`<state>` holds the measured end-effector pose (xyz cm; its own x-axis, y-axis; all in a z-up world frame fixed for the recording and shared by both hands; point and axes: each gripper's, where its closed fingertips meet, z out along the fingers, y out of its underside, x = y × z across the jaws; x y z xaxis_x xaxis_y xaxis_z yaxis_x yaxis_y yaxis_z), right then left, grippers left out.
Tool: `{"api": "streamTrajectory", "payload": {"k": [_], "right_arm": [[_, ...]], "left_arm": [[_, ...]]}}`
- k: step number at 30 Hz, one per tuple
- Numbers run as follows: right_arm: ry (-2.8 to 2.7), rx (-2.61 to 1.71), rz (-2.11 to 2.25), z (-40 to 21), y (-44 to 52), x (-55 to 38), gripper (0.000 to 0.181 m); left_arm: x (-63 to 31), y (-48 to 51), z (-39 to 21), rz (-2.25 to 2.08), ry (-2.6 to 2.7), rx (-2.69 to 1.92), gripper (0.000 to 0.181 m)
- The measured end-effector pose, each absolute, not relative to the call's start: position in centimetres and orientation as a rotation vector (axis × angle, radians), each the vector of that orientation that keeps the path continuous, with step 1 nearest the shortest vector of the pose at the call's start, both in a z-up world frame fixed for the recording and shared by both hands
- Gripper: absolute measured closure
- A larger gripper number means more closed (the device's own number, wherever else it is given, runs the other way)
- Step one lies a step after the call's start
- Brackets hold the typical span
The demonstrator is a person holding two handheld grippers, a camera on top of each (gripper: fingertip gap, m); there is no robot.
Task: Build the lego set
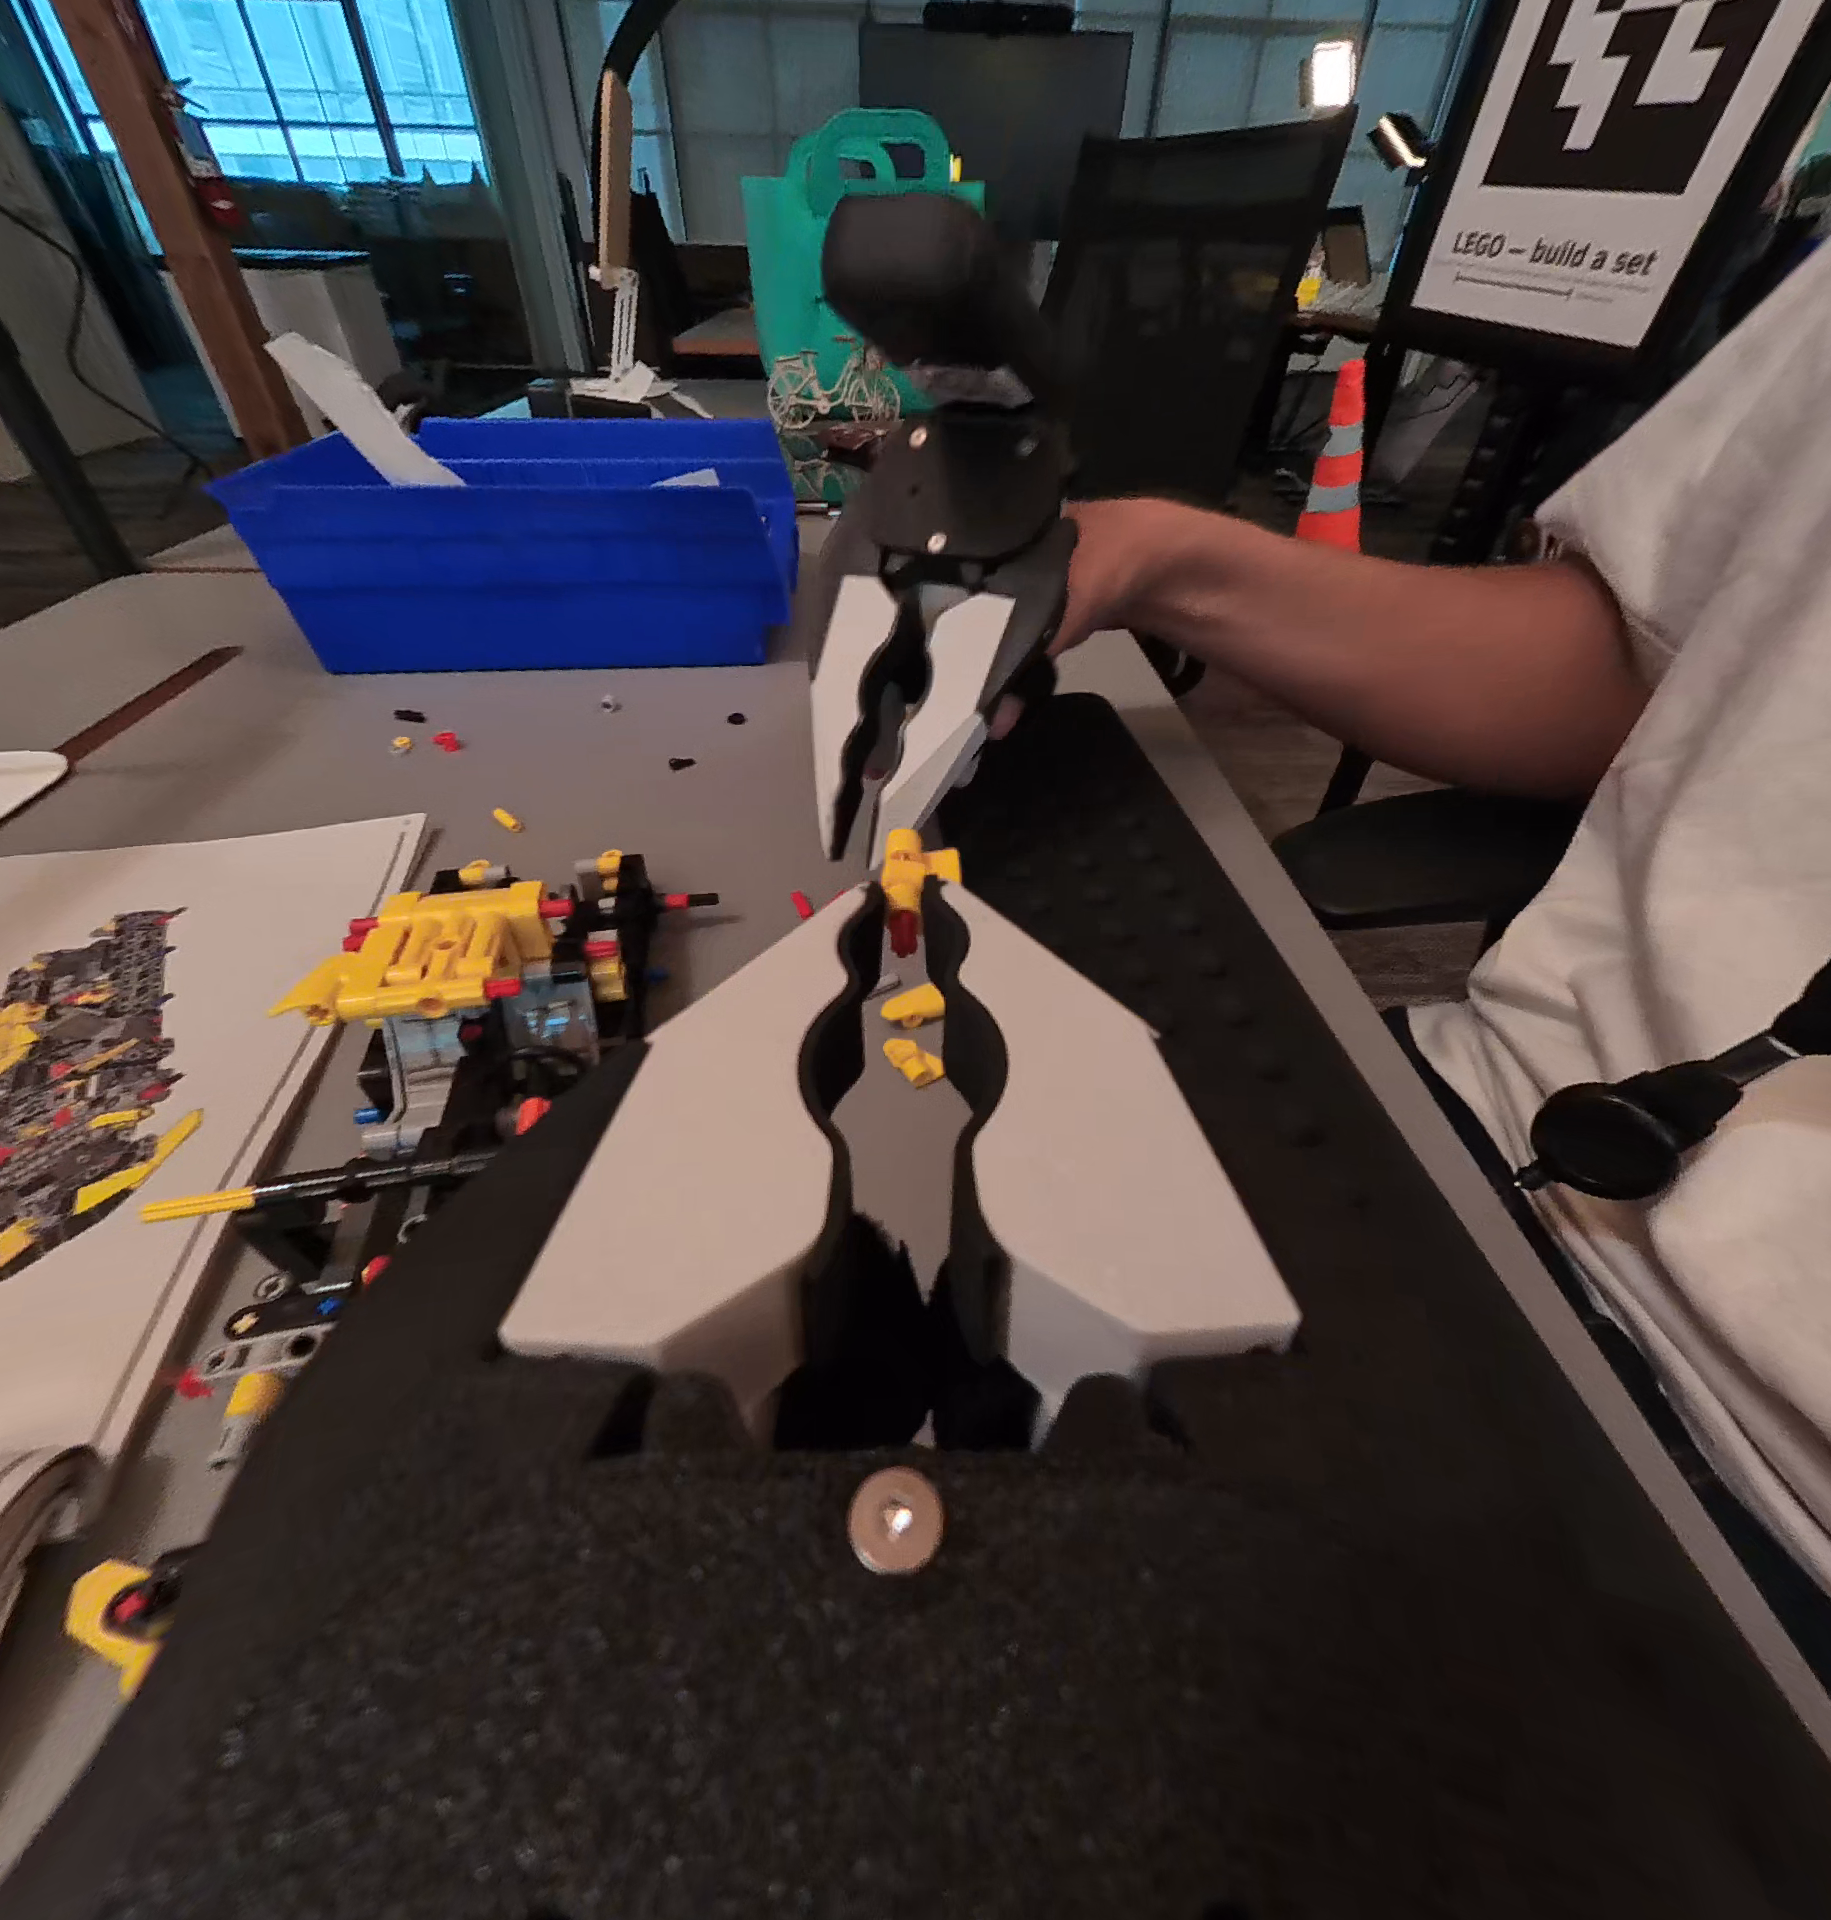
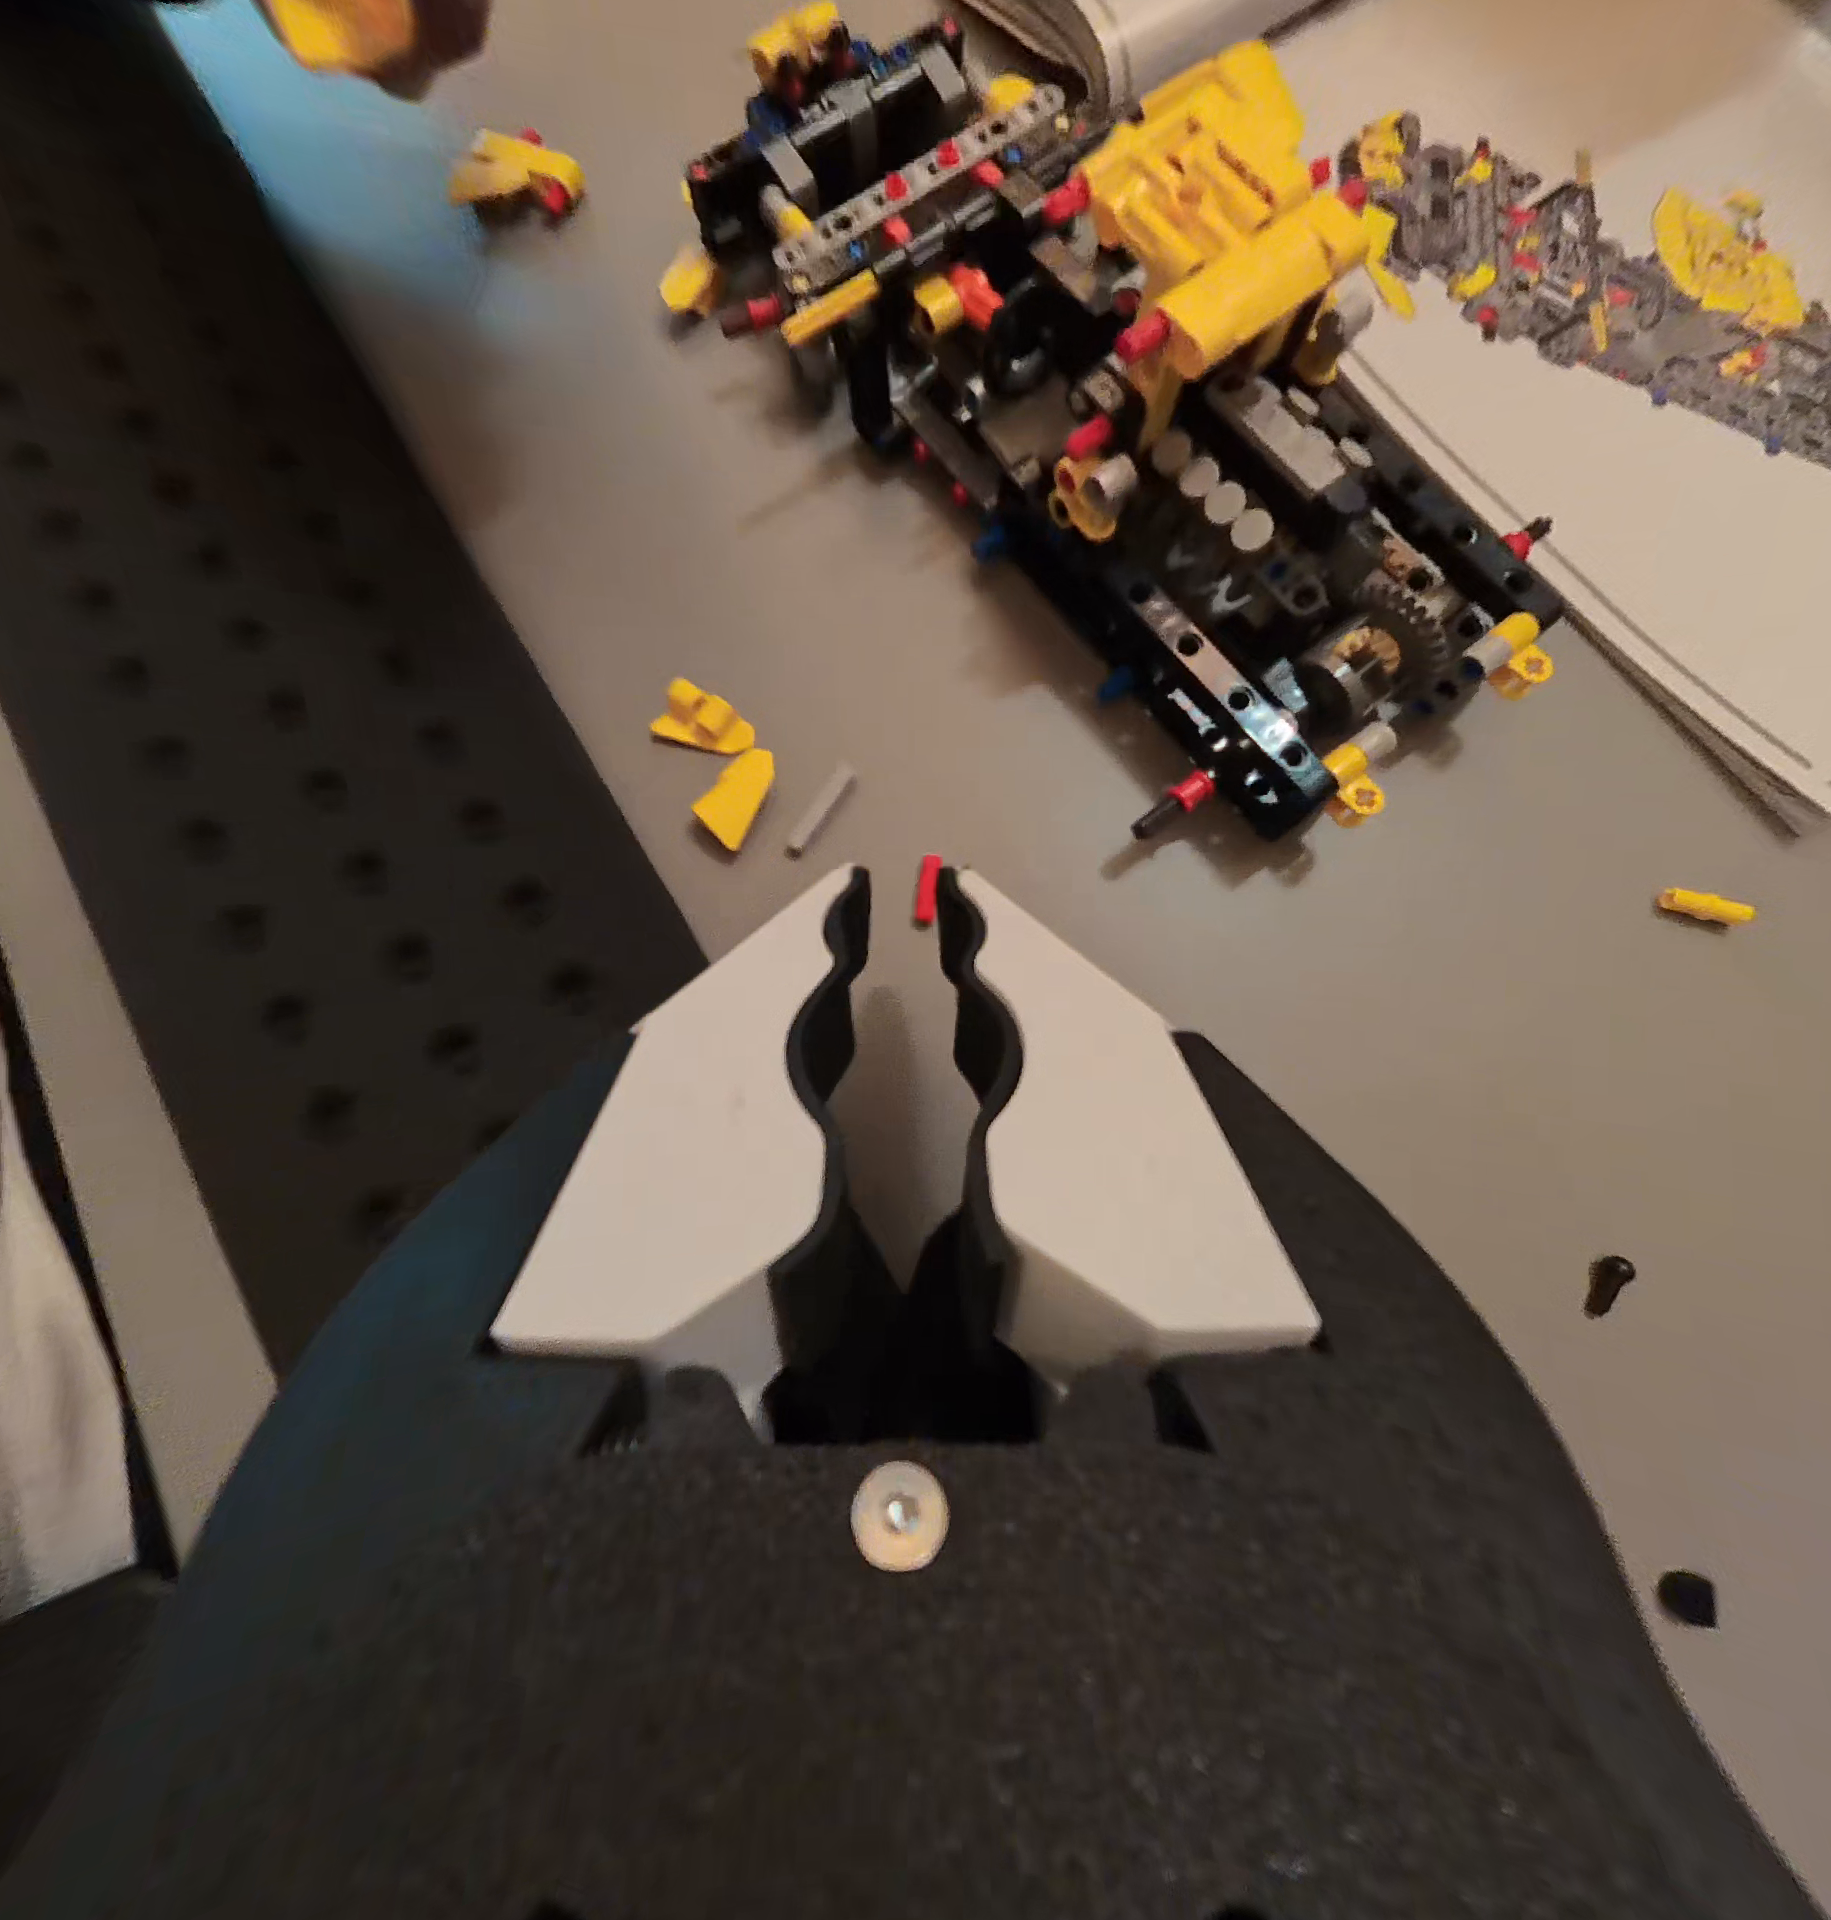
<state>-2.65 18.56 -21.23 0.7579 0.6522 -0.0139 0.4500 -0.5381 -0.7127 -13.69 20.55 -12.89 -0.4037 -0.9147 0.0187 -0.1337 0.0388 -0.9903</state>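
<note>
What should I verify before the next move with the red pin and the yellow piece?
1. Left gripper clamps yellow piece: ok.
2. Right gripper clamps red pin: cannot tell; the pin touches one finger, with a gap beside the other.
3. Right gripper's tips near the yellow piece: ok.
4. Pin lined up with a hole: cannot tell, blurred.
5. Lego model apart from both grippers: ok.

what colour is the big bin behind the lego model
Blue: the bin stands out best in the left wrist view, past the model.
</note>
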Motion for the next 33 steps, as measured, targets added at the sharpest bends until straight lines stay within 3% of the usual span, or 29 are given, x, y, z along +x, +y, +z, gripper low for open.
{"api": "streamTrajectory", "payload": {"k": [18,25,33], "right_arm": [[-0.933,-2.296,0.242,-24.3,19.9,-3.4,0.178],[-1.077,-1.833,0.115,-15.1,19.7,-9.5,0.179],[-1.225,-1.846,-0.077,-14.9,19.0,-11.5,0.179]], "left_arm": [[-13.5,19.8,-13.4,-1.444,1.649,-1.03,0.174],[-13.4,19.9,-14.2,-1.433,1.661,-1.044,0.174],[-13.2,19.5,-14.4,-1.477,1.651,-1.045,0.174]]}}
